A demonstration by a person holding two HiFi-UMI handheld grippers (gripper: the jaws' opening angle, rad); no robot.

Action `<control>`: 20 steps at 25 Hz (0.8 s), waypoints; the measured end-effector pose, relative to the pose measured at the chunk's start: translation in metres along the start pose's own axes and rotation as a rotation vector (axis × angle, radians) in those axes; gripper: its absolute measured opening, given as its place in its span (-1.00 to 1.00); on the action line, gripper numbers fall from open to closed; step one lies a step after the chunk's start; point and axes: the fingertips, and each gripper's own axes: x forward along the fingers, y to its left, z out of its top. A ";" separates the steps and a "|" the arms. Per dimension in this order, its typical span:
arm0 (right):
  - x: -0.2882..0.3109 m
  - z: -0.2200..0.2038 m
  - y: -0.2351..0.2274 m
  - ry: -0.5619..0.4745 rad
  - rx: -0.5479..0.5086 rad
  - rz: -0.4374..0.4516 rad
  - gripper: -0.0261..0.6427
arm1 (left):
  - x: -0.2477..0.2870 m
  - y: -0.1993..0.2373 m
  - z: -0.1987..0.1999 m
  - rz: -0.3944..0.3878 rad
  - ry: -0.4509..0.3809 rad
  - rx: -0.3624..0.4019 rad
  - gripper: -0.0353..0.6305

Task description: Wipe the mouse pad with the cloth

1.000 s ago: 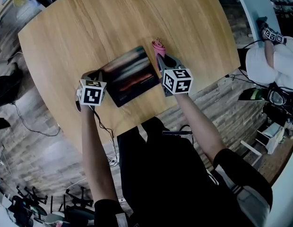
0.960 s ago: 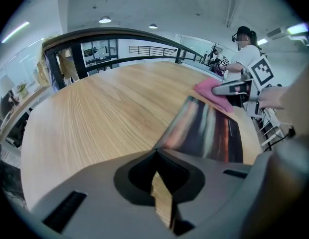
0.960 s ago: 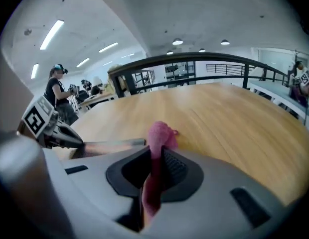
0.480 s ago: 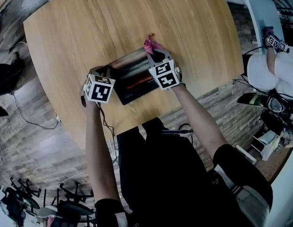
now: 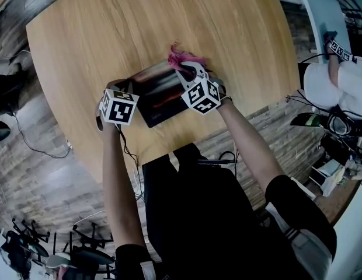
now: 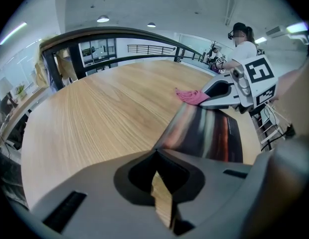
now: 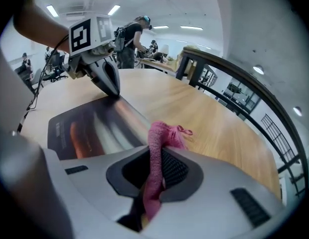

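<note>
The light wooden desk (image 5: pixel 111 28) carries a dark mouse pad (image 5: pixel 160 92) near its near edge. The right claw (image 5: pixel 190 70) is clenched on the pink cloth (image 5: pixel 181 58) at the pad's far right corner. The left claw (image 5: pixel 127 86) (its 2 jaws together) presses the pad's left corner.

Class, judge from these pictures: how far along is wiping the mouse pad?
Done: the right gripper is shut on the cloth, and the shut left gripper presses a corner of the pad. In hand: the cloth sits at the pad's far edge, mid-wipe by the look. Left: probably more passes; the pad's cleanness cannot be judged.
</note>
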 end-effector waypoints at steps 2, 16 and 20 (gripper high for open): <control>-0.001 -0.001 0.003 -0.001 -0.037 0.018 -0.76 | 0.000 0.000 0.000 0.005 0.002 0.002 -0.82; -0.005 0.004 0.046 -0.034 -0.301 0.132 -0.76 | 0.000 0.001 -0.001 0.029 0.006 -0.011 -0.82; -0.010 0.004 0.058 -0.061 -0.318 0.159 -0.76 | -0.001 0.002 -0.001 0.039 0.005 -0.010 -0.82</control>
